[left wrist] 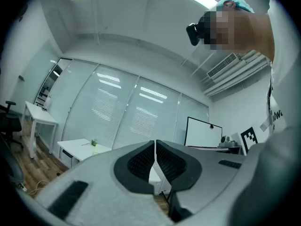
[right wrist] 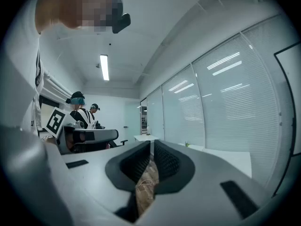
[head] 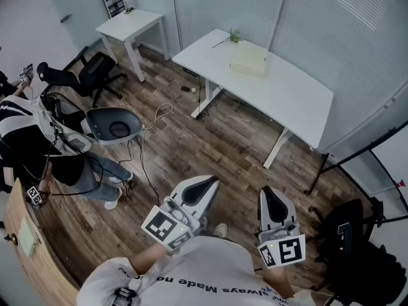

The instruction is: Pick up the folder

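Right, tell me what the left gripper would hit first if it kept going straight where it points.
Nothing near: the left gripper aims across the floor at the big white table. That looks first in line, though it may clear the tabletop and reach the blinds behind; depth is unclear.

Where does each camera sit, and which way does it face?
Head view: on the head, steeply down at white desk and folder; shows left gripper, right gripper, shirt.
Left gripper view: rides that gripper, faces the blinds; own shut jaws, shirt.
Right gripper view: rides its gripper, faces along the blinds; own shut jaws.
Shared: head and left gripper views both show the white desk.
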### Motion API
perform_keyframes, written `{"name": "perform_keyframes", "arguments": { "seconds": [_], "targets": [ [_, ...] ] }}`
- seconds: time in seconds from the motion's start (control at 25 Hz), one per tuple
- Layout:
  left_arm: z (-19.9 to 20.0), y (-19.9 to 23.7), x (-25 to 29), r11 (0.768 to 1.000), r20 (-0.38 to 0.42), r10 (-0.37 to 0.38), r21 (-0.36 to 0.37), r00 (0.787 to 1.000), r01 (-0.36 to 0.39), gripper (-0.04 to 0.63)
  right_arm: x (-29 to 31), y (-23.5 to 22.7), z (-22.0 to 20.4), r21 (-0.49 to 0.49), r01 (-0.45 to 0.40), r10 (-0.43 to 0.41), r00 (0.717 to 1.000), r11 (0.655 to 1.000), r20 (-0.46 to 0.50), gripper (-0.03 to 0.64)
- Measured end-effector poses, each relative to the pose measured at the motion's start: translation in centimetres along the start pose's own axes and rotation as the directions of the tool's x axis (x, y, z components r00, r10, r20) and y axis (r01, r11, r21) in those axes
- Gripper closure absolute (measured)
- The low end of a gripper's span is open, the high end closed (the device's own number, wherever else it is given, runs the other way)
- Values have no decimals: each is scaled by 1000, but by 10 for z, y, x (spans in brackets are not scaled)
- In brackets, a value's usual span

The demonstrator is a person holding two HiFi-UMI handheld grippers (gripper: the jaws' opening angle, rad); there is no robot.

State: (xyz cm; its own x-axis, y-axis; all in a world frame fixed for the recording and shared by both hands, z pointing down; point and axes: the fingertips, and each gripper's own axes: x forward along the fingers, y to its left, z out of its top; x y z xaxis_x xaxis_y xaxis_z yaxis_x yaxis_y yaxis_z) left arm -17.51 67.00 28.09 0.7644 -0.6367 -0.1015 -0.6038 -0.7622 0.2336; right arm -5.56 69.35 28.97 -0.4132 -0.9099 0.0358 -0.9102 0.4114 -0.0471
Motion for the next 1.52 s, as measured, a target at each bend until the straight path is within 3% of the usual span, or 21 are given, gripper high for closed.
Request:
{"name": "perform_keyframes", "arguments": {
  "seconds": [0.4, 0.68, 1.04, 1.52],
  "targets": [
    [4, 56, -24, 1000, -14, 3, -10, 1000, -3, 577, 52, 39, -7, -4, -15, 15, 1000, 1000, -13, 588],
    [2, 87, -8, 1000, -21, 1, -24, 1000, -1, 577, 84, 31, -8, -22, -3, 3, 1000, 1000, -1, 586],
    [3, 121, 74, 1000, -20, -5, -14, 1000, 5, 577, 136, -40, -8, 3, 8, -8, 1000, 1000, -2, 586],
    [7, 154, 217, 1000, -23, 4, 0, 1000, -4, 577, 204, -173, 8, 18, 7, -7, 1000, 1000, 6, 586]
  ]
}}
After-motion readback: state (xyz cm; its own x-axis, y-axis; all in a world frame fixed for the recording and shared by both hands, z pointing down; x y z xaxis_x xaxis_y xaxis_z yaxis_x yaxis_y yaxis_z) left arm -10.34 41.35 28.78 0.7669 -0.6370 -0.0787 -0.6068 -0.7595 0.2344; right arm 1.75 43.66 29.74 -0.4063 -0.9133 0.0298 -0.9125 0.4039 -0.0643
